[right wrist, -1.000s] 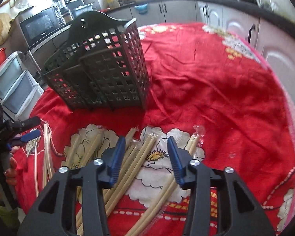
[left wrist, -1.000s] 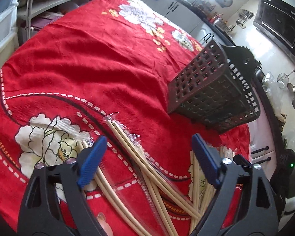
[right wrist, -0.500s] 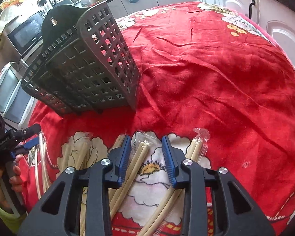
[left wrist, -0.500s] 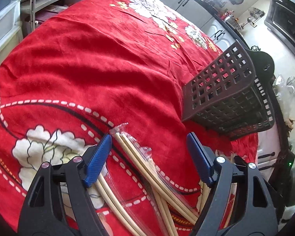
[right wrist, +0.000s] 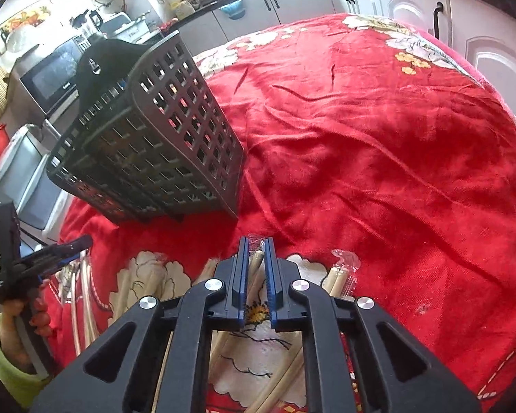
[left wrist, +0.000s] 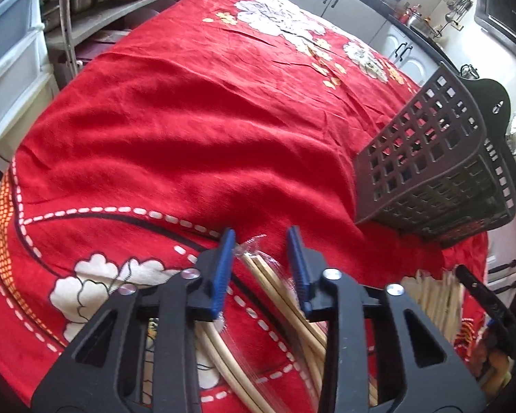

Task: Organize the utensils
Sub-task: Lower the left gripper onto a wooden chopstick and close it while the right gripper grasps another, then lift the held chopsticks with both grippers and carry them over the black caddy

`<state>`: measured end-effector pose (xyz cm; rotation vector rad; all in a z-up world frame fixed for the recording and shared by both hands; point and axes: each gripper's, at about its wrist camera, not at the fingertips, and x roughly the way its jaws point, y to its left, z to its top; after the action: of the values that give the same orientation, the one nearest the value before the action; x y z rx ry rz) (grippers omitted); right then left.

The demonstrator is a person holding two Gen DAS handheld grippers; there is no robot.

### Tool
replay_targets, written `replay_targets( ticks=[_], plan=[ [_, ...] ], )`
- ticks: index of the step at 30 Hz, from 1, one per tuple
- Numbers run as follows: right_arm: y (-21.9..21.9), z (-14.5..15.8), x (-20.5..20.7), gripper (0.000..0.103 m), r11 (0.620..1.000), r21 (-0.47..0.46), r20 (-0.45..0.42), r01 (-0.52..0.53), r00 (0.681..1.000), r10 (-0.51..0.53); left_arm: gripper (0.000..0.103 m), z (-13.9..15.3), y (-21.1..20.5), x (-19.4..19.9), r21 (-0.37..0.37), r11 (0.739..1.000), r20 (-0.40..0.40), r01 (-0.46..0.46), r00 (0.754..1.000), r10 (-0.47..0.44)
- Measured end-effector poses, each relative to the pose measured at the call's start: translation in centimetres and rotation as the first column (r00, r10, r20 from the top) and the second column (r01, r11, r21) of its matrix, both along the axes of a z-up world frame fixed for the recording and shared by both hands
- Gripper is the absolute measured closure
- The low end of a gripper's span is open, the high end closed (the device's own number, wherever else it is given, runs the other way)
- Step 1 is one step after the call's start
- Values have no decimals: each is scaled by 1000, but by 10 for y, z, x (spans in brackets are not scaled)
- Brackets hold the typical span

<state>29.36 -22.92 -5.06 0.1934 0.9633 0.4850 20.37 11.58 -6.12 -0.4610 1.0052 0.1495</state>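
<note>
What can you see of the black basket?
The basket looks like dark plastic with square grid holes in every wall and a solid rounded back tab with a hanging hole. It stands on the red cloth, appears to tilt, and its inside is hidden. Neither tool touches it; the chopsticks lie apart.

No text, label or number is legible anywhere; the microwave's (right wrist: 53, 77) small brand mark is unreadable.

Right tool (right wrist: 256, 265) nearly closed w/ wrapped chopsticks (right wrist: 254, 268) btwn pads, gray basket (right wrist: 148, 144) just beyond.
</note>
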Motion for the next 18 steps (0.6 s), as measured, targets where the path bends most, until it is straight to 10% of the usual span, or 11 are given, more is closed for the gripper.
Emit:
replay_targets(
  ticks=[18],
  plan=[
    [-13,57,-25,96,997,76,166,-28,986,15,99,74,-24,-26,-5,994,247,109,963,-104]
  ],
)
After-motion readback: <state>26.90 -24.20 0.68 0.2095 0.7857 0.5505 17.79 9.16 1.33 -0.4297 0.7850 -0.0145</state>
